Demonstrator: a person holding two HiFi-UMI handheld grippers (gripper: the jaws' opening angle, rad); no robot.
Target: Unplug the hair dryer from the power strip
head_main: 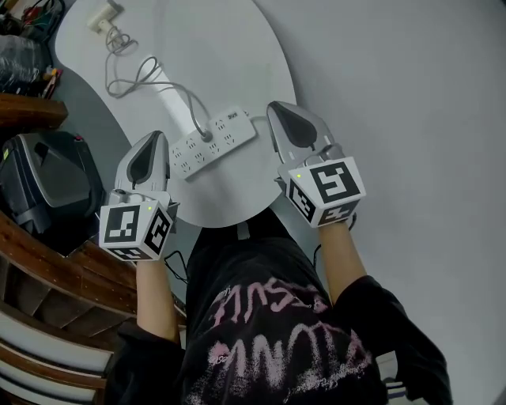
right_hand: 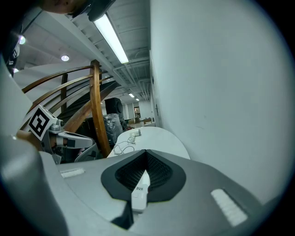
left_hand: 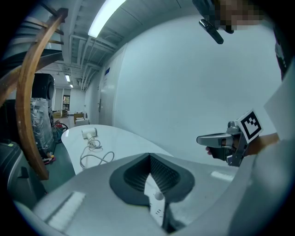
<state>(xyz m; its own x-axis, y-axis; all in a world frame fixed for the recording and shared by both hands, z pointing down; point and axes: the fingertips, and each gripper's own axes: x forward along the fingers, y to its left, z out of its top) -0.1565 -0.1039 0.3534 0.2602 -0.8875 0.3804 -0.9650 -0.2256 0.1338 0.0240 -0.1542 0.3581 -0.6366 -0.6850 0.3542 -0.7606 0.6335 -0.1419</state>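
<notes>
Power strip (head_main: 212,142) on table's (head_main: 229,47) near edge, hair dryer (head_main: 103,16) far behind — cord (head_main: 192,107) between

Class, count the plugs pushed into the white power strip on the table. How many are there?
1. One plug sits near the middle of the power strip; its cable runs to the hair dryer at the table's far end. No other socket looks occupied.

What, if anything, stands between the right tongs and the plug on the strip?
Nothing visible. The right tongs are by the right end of the strip. The plug sits mid-strip, and only bare strip lies between. The cord leads away across the table toward the dryer.
</notes>
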